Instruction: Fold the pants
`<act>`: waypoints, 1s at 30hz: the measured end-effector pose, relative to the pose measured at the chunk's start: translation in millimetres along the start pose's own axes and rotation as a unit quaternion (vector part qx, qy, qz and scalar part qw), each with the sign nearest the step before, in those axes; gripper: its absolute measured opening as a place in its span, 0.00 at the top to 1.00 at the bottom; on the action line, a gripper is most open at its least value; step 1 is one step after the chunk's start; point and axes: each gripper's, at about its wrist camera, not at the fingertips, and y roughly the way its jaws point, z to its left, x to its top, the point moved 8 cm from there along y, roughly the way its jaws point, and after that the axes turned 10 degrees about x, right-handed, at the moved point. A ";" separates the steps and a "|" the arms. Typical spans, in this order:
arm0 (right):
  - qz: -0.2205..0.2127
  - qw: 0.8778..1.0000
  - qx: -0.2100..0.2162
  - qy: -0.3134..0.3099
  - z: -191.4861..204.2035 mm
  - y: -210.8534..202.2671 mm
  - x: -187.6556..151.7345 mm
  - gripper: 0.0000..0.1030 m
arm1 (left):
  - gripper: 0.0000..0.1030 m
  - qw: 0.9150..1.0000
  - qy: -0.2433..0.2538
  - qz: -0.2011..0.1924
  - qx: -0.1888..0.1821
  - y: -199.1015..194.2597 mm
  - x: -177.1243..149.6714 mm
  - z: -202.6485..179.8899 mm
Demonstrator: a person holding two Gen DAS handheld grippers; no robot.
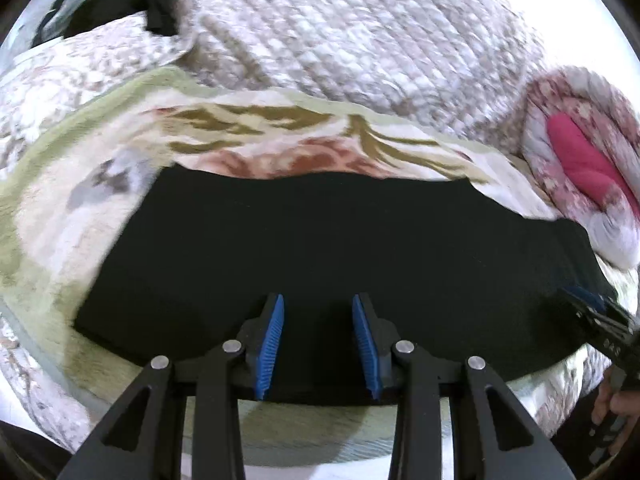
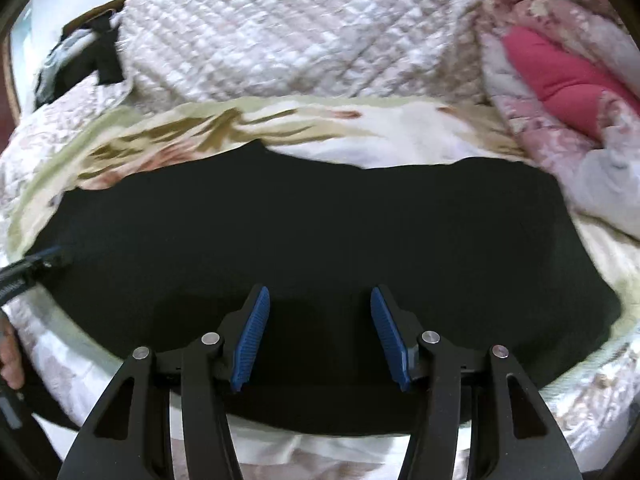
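Observation:
Black pants (image 1: 320, 248) lie flat in a wide folded slab across a floral blanket on the bed; they also fill the middle of the right wrist view (image 2: 320, 240). My left gripper (image 1: 318, 300) is open and empty, its blue pads over the pants' near edge. My right gripper (image 2: 320, 294) is open and empty, also over the near part of the pants. The right gripper shows at the right edge of the left wrist view (image 1: 588, 312). The left gripper shows at the left edge of the right wrist view (image 2: 36, 264).
The floral blanket (image 1: 280, 132) lies under the pants. A quilted white bedspread (image 1: 340, 32) rises behind. A rolled pink and white quilt (image 1: 580, 160) sits at the right, close to the pants' end. A dark bag with a strap (image 1: 120, 4) lies at the far left.

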 end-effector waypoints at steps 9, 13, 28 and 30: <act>-0.015 1.000 0.004 0.008 -1.1 -8.4 3.8 0.48 | 0.63 0.999 -0.020 0.001 0.026 2.0 3.0 18.0; 0.012 1.000 -0.010 -0.006 -3.0 2.3 -2.9 0.48 | 0.60 0.999 -0.033 0.012 0.041 10.9 1.9 31.1; -0.011 0.998 0.054 -0.034 30.5 -6.5 3.3 0.48 | 0.59 0.992 -0.122 0.020 -0.014 -29.8 -35.4 51.7; -0.011 0.998 0.056 -0.035 32.1 -6.2 2.9 0.48 | 0.59 0.990 -0.138 0.025 -0.014 -26.0 -41.0 57.8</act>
